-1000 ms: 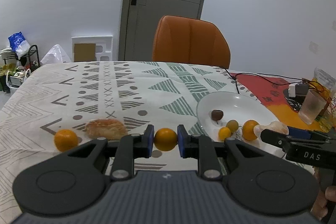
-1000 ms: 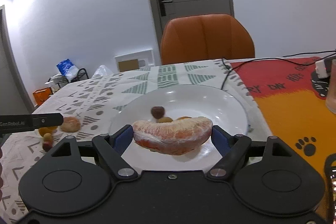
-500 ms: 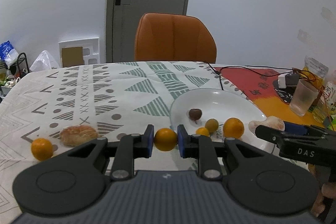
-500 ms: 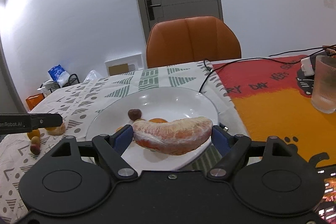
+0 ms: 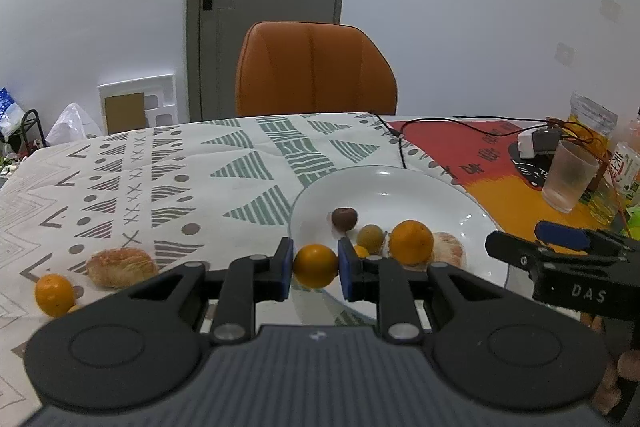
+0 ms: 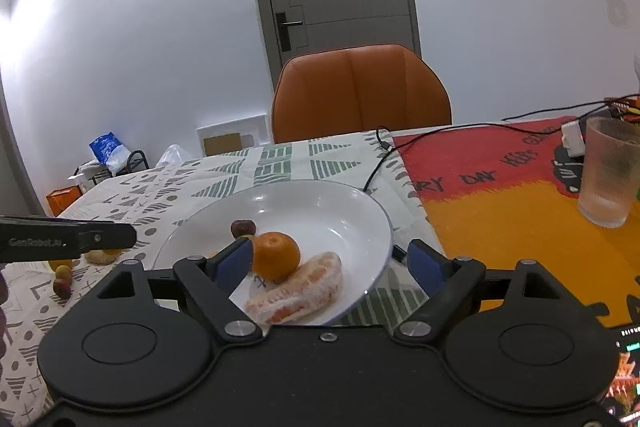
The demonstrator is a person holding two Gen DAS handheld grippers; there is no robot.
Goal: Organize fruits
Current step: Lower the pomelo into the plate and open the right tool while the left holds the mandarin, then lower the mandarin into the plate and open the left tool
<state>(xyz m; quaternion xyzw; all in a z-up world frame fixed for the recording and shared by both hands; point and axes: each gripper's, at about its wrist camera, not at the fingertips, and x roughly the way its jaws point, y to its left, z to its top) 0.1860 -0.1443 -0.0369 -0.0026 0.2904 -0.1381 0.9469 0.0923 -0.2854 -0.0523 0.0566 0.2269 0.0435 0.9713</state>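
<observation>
On the white plate (image 5: 460, 195): one brown fruit (image 5: 344, 218), a greenish one (image 5: 370, 235), an orange (image 5: 411, 241), a peeled segment (image 6: 298, 291), the right gripper (image 6: 332, 263) jaws opening, clear of it. Left gripper (image 5: 313, 266) pinches a small orange (image 5: 315, 265) at the rim. Outstanding on the tabletop (image 5: 160, 171): another orange (image 5: 54, 295), a pale peeled piece (image 5: 120, 266).

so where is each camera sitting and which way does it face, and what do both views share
Left wrist: on the left gripper, looking along its fingers over the table toward the orange chair; jaws shut on a small orange; the right gripper shows at right.
Right wrist: on the right gripper, facing the same chair; jaws opening around the peeled citrus piece lying in the plate; the left gripper's finger shows at left.
Shared: plate, chair, door, frosted cup.
</observation>
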